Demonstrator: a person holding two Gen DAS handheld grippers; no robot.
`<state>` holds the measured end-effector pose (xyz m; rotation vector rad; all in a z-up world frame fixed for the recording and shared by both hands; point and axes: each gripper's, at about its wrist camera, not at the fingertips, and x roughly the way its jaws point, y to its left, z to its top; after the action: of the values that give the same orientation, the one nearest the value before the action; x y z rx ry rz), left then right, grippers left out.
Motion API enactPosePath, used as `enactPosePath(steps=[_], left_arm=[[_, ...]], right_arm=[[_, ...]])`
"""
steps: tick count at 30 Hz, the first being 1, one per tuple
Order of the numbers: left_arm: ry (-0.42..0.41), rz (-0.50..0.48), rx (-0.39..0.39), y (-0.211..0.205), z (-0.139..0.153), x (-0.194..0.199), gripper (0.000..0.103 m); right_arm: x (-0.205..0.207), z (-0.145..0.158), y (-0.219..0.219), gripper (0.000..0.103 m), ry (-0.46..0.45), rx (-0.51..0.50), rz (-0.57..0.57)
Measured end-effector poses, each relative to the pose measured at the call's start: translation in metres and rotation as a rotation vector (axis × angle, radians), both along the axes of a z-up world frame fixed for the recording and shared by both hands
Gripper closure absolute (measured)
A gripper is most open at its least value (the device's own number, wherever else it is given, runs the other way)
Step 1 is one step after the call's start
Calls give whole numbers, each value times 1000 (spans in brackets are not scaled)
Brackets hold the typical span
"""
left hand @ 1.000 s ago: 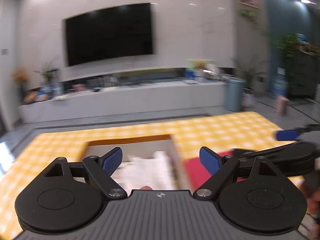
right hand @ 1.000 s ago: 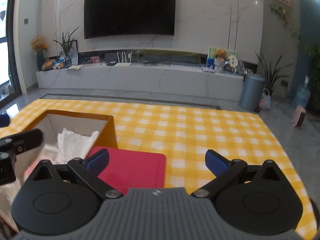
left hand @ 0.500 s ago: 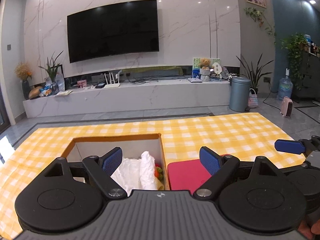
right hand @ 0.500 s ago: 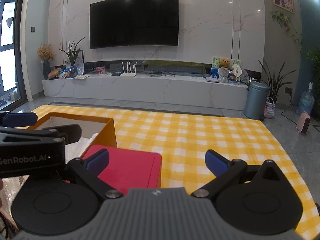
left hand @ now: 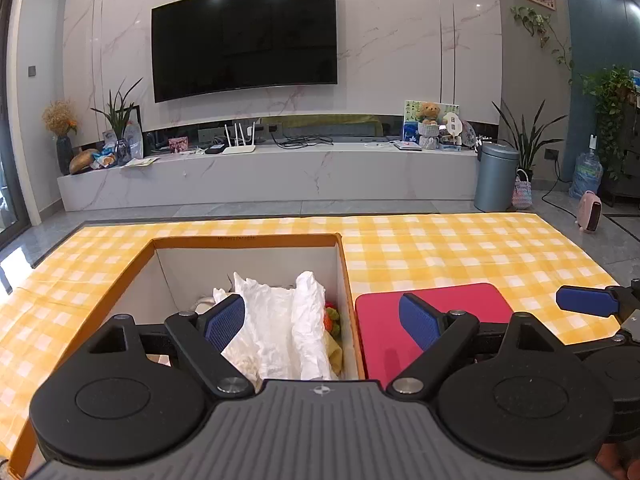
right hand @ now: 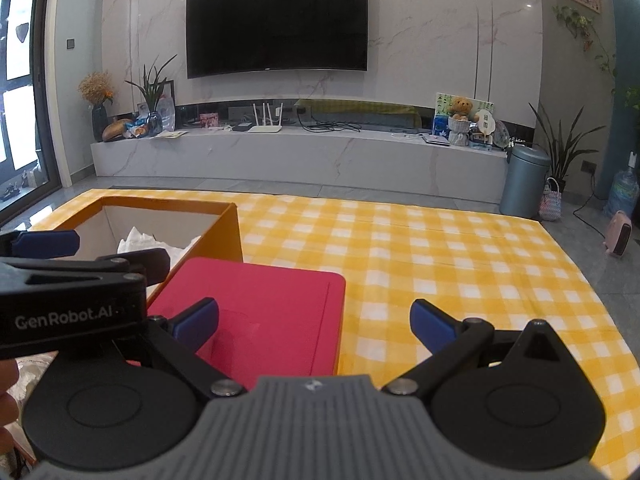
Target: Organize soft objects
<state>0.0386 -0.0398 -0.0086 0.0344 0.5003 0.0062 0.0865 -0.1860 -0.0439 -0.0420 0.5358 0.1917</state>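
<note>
Both tools spread apart and empty, left tool [left hand: 322,322] over the orange box [left hand: 244,240] with crumpled white cloth [left hand: 280,328] inside, right tool [right hand: 314,322] above the red pad [right hand: 272,304] beside it on the checkered desk [right hand: 460,264].

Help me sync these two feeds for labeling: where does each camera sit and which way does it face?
Left wrist: on the left hand-held gripper, facing the TV wall, over the orange box; own open fingers and the right gripper's blue tip show.
Right wrist: on the right hand-held gripper, same heading, over the red pad; own open fingers, left gripper, fingertips at left edge.
Shared: box, pad, checked cloth, TV.
</note>
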Motion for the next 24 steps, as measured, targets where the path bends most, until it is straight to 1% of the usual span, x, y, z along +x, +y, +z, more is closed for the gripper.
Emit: enactPosePath(steps=[10, 13, 24], left_arm=[[2, -19, -18, 2, -2, 0, 2], [9, -26, -9, 1, -3, 0, 2], [13, -17, -28, 3, -4, 0, 1]], right_arm=[[-4, 1, 2, 3, -3, -6, 10], [-2, -1, 3, 3, 22, -5, 25], [-4, -1, 6, 3, 19, -25, 28]])
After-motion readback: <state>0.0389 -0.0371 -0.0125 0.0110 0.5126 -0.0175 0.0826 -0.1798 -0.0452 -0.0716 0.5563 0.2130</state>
